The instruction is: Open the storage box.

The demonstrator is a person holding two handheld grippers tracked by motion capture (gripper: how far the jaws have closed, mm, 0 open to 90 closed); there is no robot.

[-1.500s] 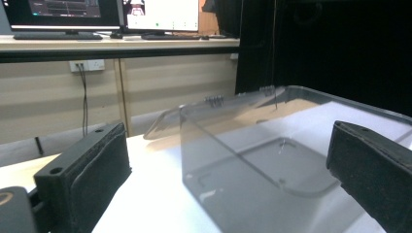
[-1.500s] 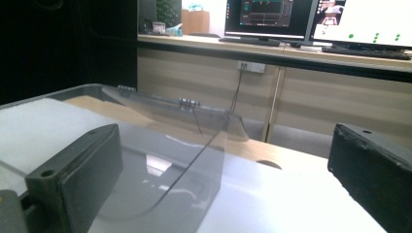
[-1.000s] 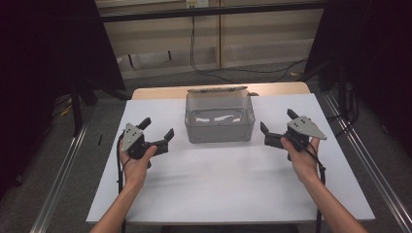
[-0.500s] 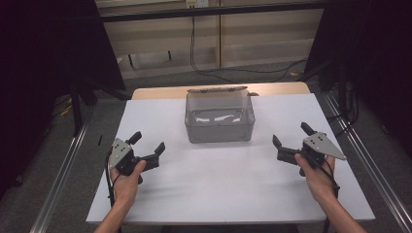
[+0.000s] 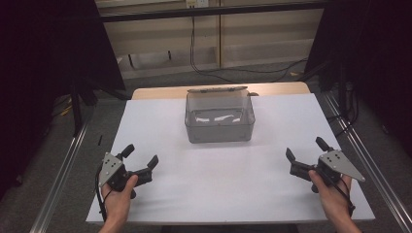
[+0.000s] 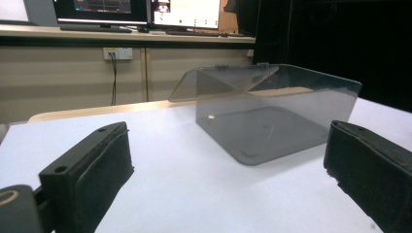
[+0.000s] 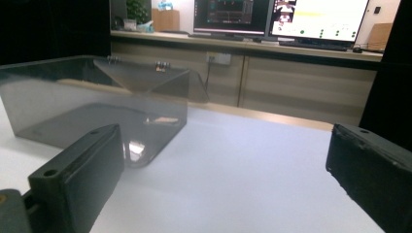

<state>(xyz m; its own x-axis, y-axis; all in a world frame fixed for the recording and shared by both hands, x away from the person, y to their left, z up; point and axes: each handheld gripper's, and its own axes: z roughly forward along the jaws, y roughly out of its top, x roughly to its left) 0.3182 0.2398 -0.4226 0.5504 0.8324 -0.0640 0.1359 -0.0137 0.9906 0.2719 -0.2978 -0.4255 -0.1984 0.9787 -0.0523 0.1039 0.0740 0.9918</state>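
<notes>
At the centre of the high view, slightly above the middle, a clear plastic box [image 5: 219, 116] is seen standing on the white worktop [image 5: 228, 194], its lid tipped open behind it. Down at lower left, the left claw [image 5: 141, 162] is held released, jaws spread, nothing gripped. At lower right, the right claw [image 5: 303, 155] is likewise spread wide and empty. Both are kept well apart from the box.
</notes>
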